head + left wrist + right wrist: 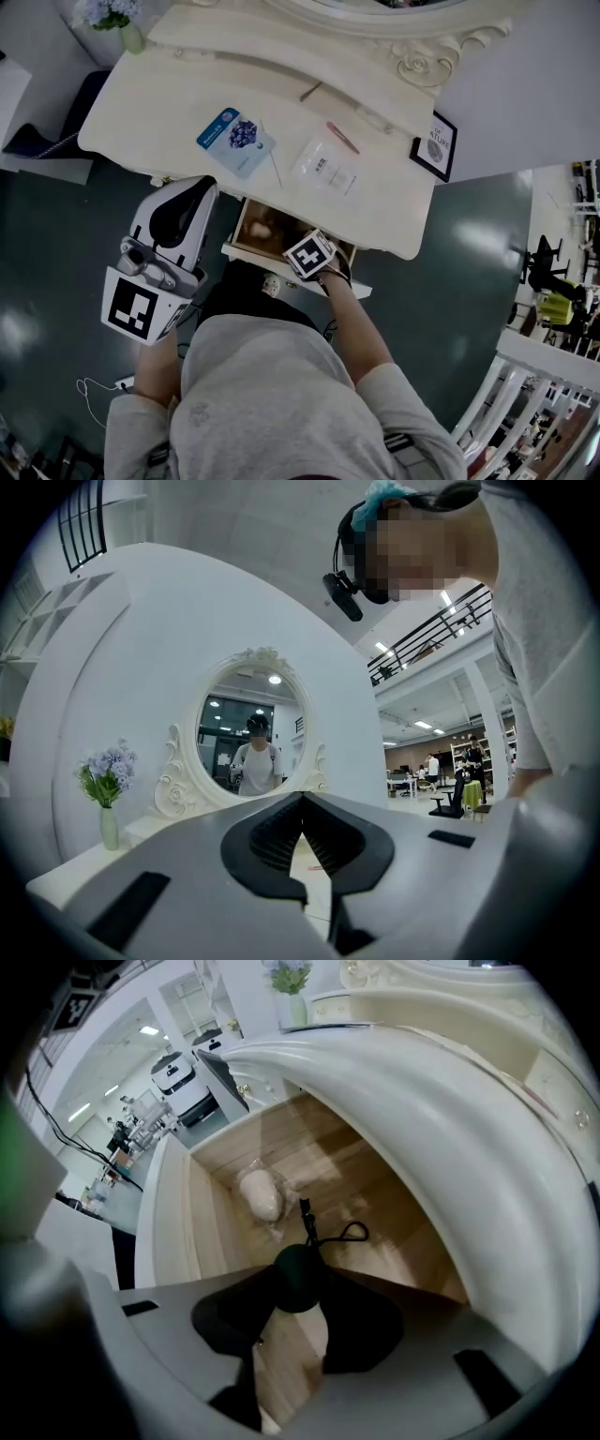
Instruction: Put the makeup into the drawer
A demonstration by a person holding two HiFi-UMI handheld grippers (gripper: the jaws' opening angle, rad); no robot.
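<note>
i am holding the right gripper (300,1290) steeply down inside the open drawer (169,1232), its jaws spread loosely around the dark green round makeup piece (298,1267), which is sitting near the pale puff (261,1194). for a clean release i am planning to lift straight up, so the pads are not snagging its black cord (349,1234). the jaws are covering its underside, so i cannot tell whether it is resting on the wood. the left gripper (302,801) is hanging level, pressed together on nothing. the blue sachet (234,139) and pink pencil (342,137) are waiting on the tabletop (159,103).
</note>
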